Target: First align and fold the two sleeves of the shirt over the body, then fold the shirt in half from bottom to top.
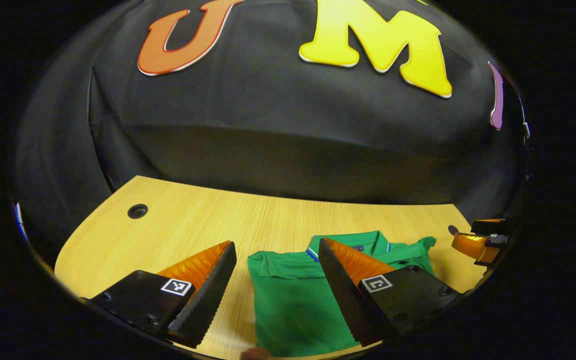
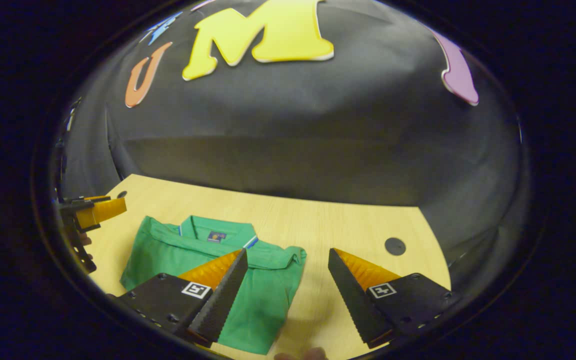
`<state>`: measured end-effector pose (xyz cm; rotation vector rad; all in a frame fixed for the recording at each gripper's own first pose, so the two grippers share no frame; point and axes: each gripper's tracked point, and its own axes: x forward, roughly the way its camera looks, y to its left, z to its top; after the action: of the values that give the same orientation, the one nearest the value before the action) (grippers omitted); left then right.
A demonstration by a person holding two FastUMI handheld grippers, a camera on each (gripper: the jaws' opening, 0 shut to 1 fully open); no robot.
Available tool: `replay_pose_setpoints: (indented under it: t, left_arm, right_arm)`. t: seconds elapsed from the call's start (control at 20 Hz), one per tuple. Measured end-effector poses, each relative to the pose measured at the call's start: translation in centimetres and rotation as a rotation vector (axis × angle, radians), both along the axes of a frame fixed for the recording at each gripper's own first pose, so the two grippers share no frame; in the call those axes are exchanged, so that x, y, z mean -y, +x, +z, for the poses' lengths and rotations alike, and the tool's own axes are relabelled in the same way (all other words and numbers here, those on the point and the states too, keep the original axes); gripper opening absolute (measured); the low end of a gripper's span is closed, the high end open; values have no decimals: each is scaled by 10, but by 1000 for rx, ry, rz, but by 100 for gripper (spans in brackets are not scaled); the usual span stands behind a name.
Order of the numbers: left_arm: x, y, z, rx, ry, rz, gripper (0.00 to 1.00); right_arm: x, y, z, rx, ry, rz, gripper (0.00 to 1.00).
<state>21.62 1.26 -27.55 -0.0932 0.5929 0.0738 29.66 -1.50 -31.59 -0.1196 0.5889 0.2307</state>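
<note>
Hovering wide open, left gripper and right gripper both holding nothing | folded green shirt flat on table, collar toward booth wall, long axis running front-to-back

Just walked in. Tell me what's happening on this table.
A person is working a green polo shirt with two handheld grippers. The shirt lies on the wooden table, collar toward the booth wall, sleeves already folded over the body. The left gripper and right gripper hover over it with jaws open, holding nothing. The bottom-to-top fold looks not yet done.
</note>
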Motion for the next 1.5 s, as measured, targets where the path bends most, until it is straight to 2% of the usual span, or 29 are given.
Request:
replay_pose_setpoints:
  t: [0.15,0.3,0.65,0.85,1.15,1.4,1.5]
  left_arm:
    - [7,-20,57,83,-2,28,100]
    - [15,-48,108,151,6,24,100]
    - [26,-154,210,281,62,-11,100]
    - [33,-215,242,340,45,-15,100]
    - [42,-270,264,399,40,-60,100]
    - [42,-285,278,415,10,-64,100]
    - [37,-288,288,435,34,-63,100]
  right_arm:
    - [-3,-26,43,81,15,24,98]
    - [1,-56,80,144,25,4,97]
    - [-12,-168,173,278,87,-27,96]
    - [-14,-242,203,357,62,-37,96]
    - [-22,-330,230,424,93,-72,97]
    - [-33,-356,256,484,134,-66,97]
    - [-37,-356,261,492,138,-71,95]
